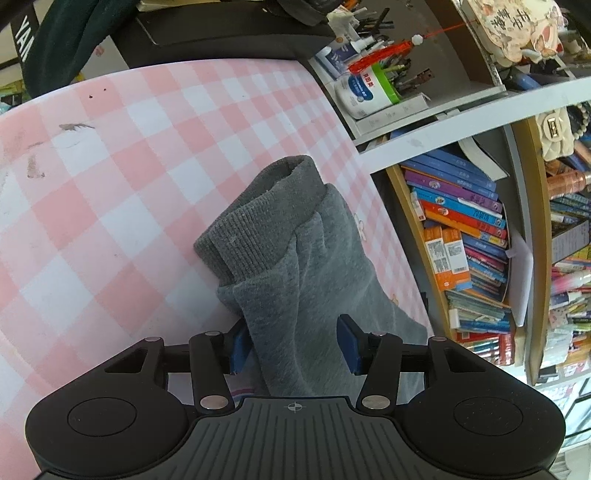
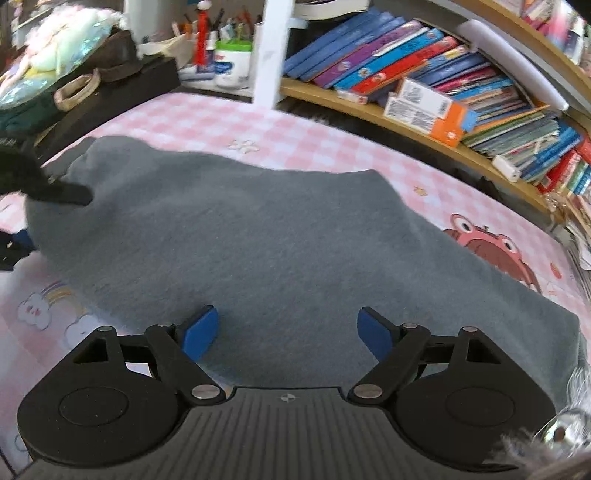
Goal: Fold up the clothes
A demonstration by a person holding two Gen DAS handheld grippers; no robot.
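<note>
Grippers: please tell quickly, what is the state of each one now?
Left gripper: open, the grey garment lies between its pads, not pinched.
Right gripper: open, holding nothing, above the grey garment.

Not much is actually readable here. A black panel (image 1: 23,35) at the top left of the left wrist view has big white letters starting "YA", then it's cut off. The hanging card (image 1: 511,22) and the book spines (image 1: 476,210) carry print, but it's too small and warped to read.
</note>
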